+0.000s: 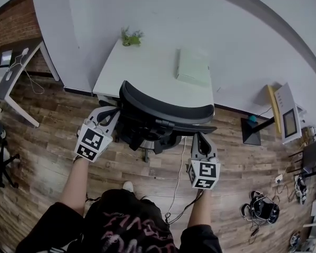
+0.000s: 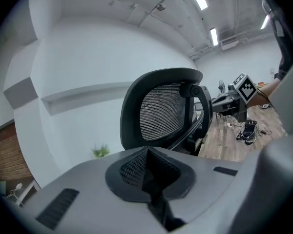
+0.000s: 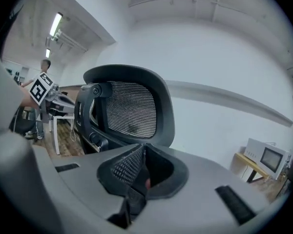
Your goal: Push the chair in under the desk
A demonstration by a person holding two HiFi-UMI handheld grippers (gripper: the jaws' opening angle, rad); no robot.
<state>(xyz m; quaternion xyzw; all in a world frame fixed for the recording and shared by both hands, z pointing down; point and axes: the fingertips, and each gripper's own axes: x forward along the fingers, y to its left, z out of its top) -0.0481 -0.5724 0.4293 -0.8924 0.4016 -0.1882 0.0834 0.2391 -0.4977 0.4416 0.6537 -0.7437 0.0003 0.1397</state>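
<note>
A black mesh-backed office chair (image 1: 166,109) stands in front of the white desk (image 1: 147,73), its back toward me. My left gripper (image 1: 110,114) is at the chair's left side, by the armrest, and my right gripper (image 1: 199,138) is at its right side. Whether either one touches the chair I cannot tell. In the left gripper view the gripper (image 2: 146,172) has its jaws together with nothing between them, and the chair back (image 2: 161,111) rises just ahead. The right gripper (image 3: 139,172) is likewise shut and empty in its own view, facing the chair back (image 3: 132,106).
A pale green box (image 1: 194,66) and a small plant (image 1: 130,37) sit on the desk, which stands against a white wall. A white cable (image 1: 178,178) runs across the wood floor under the chair. A second desk (image 1: 10,67) stands at the left; headphones (image 1: 263,207) and a white device (image 1: 287,115) are at the right.
</note>
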